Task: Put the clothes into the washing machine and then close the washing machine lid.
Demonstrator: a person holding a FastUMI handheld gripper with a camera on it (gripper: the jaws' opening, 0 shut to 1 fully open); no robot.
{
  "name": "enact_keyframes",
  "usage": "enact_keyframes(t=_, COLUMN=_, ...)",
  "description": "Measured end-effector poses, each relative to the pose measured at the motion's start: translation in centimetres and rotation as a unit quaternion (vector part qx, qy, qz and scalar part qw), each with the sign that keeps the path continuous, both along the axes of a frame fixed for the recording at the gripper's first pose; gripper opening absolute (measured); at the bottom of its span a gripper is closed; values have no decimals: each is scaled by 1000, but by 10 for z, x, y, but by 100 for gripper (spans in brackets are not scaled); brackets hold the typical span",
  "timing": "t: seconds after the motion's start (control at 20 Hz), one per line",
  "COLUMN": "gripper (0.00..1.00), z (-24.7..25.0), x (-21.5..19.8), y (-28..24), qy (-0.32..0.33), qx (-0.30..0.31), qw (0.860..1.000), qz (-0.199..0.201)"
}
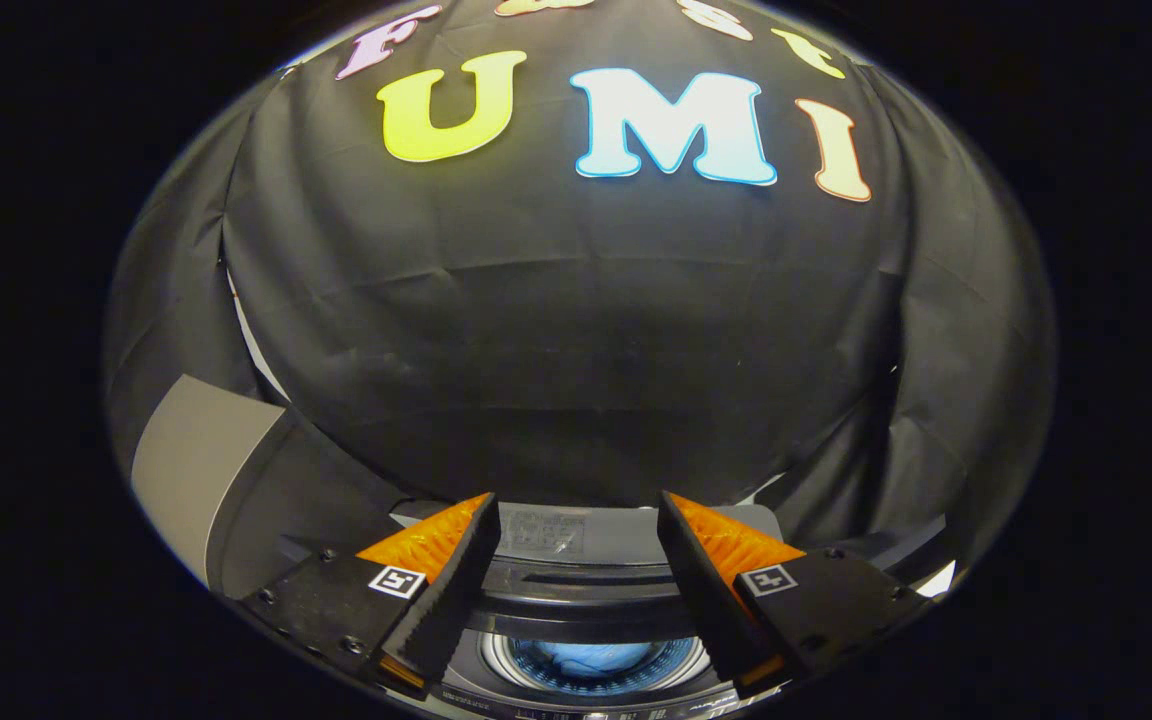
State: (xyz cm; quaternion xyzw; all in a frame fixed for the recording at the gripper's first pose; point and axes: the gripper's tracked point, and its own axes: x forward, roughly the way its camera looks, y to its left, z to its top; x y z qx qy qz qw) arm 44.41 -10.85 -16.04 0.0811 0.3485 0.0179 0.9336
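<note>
My gripper (576,515) hangs above the washing machine (576,590) with its two orange-and-black fingers (436,545) spread wide and nothing between them. Below and between the fingers lies the machine's round drum opening (591,665), with a blue garment (586,660) lying down inside the drum. The machine's dark lid (576,540) stands folded back just ahead of the fingers, so the top is open. Much of the machine's body is hidden behind the fingers.
A grey panel (196,470) stands to the left of the machine. Black cloth hangs close behind and to both sides of the machine.
</note>
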Motion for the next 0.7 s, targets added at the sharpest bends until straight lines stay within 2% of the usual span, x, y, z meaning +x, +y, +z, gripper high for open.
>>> enact_keyframes(t=0.2, gripper=98, z=-9, x=-30, y=5, qy=-8, qx=3, qw=1000, qz=-7)
enact_keyframes(t=0.4, gripper=98, z=-31, x=-74, y=12, qy=29, qx=14, qw=999, qz=-5)
enact_keyframes(t=0.7, gripper=98, z=-20, x=-136, y=22, qy=-12, qx=27, qw=999, qz=-26)
